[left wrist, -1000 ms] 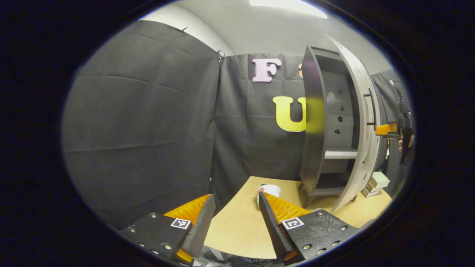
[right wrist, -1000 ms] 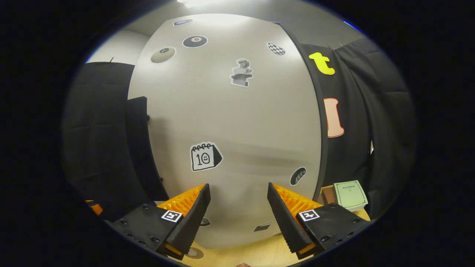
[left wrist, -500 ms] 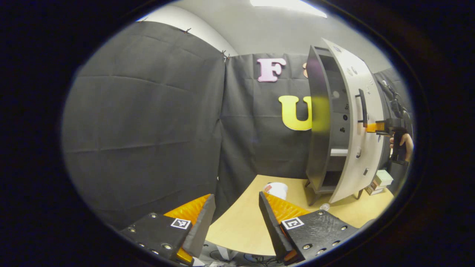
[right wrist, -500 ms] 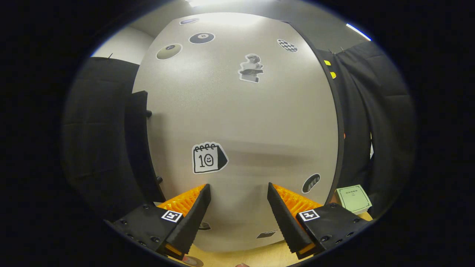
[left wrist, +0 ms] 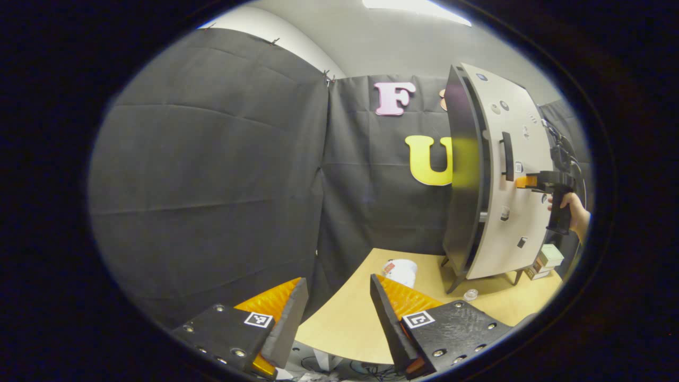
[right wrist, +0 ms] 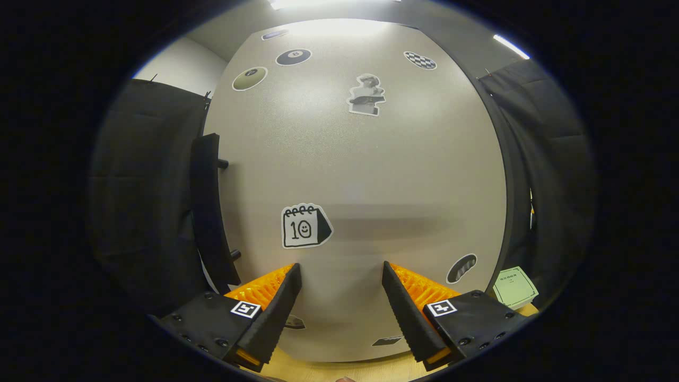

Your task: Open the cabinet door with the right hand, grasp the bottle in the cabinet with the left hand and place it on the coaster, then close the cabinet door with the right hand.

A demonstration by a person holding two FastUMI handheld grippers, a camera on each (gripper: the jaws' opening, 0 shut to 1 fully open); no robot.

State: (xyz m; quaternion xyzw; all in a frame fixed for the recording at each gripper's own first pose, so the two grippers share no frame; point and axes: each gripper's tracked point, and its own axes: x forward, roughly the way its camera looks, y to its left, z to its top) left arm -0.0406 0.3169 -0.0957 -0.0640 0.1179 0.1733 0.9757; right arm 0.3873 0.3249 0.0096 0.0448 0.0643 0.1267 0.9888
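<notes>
One last step seems to be in hand, judging by how things lie: shutting the cabinet door [right wrist: 366, 180]. From the left gripper view, the cabinet [left wrist: 461, 175] stands on the table [left wrist: 350, 323] with only a narrow dark gap left between its body and the door's handle-side edge. The right tool [right wrist: 339, 297] faces the door's flat front with its fingers spread apart and nothing between them; whether the tips actually touch the panel cannot be told. In the left gripper view it sits at the door face just past the handle [left wrist: 507, 156], a hand [left wrist: 570, 204] gripping it.

To finish well, press squarely on the panel near the handle side, far from the hinge, and ease it in gently so the light cabinet does not slide or rock on its legs.

The left tool [left wrist: 337, 313] hangs back over the near table edge, fingers apart and empty; best kept there, out of the way. The bottle [left wrist: 399, 271] stands on the table left of the cabinet, with what looks like the coaster under it, though that is unclear. A small clear cap-like object [left wrist: 470, 294] lies near the cabinet's feet.
</notes>
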